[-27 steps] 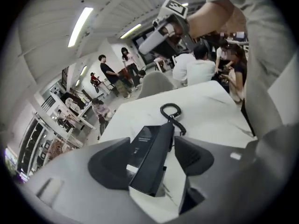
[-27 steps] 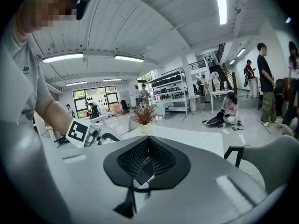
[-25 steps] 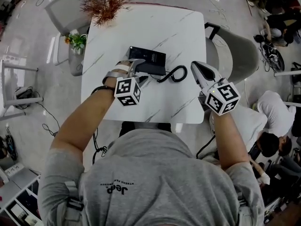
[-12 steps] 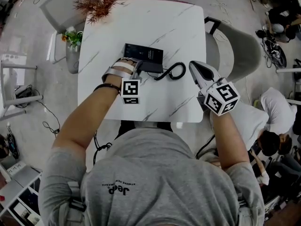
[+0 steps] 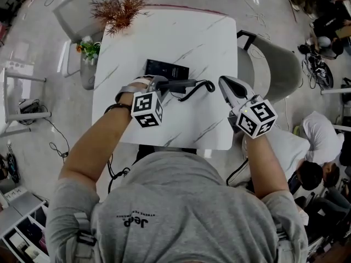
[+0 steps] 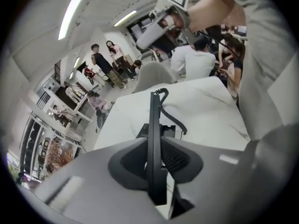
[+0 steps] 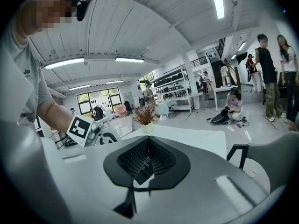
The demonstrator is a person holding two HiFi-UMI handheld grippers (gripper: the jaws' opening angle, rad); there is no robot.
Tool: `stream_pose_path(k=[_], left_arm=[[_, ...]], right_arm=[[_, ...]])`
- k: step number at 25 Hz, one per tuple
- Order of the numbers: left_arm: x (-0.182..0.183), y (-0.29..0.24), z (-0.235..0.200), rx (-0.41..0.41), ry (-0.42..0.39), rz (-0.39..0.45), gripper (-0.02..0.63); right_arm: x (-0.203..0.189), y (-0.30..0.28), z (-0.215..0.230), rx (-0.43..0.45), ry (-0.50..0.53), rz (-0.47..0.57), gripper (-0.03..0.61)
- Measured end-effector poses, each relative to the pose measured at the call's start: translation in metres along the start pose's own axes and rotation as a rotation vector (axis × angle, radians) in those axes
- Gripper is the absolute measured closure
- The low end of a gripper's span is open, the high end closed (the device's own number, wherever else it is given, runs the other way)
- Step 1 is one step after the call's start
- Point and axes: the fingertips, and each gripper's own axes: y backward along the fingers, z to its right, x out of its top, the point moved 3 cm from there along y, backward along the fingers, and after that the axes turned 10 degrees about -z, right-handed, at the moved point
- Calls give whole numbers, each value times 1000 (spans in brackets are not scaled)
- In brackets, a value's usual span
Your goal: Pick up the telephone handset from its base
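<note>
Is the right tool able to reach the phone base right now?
Probably, but not cleanly: the lifted handset and its coiled cord lie between the right tool and the base.

We wear loose grey T-shirt [image 5: 181, 201] with soft folds. Short sleeves [image 5: 68, 196] end above elbows. Small dark letters [image 5: 135, 219] printed on chest, one short line. Same letters show in right gripper view. Dark straps with buckles [image 5: 82, 235] sit on shirt, one each side. Thin black band [image 5: 117, 105] rings left wrist. Pale straps [image 5: 143, 80] wrap left hand [image 5: 137, 87]. Small black camera [image 7: 81, 6] sticks out from our head.
</note>
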Motion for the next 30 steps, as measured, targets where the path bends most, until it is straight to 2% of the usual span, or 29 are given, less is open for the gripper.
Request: stream_pose_path(k=[4, 7, 11, 15, 22, 30], left_arm=[[10, 37, -27, 11, 128, 59, 476], [18, 69, -47, -5, 264, 127, 476], [28, 113, -73, -59, 478, 267, 476], [31, 149, -97, -82, 623, 402, 476], [29, 205, -132, -132, 774, 628, 476], [16, 259, -166, -218, 828, 869, 476]], right_arm=[[20, 6, 3, 16, 17, 21, 574], [37, 14, 4, 28, 25, 40, 574], [63, 26, 2, 43, 48, 73, 574], [90, 36, -1, 53, 84, 104, 574], [136, 43, -16, 30, 144, 181, 574], [168, 49, -38, -37, 147, 259, 574]])
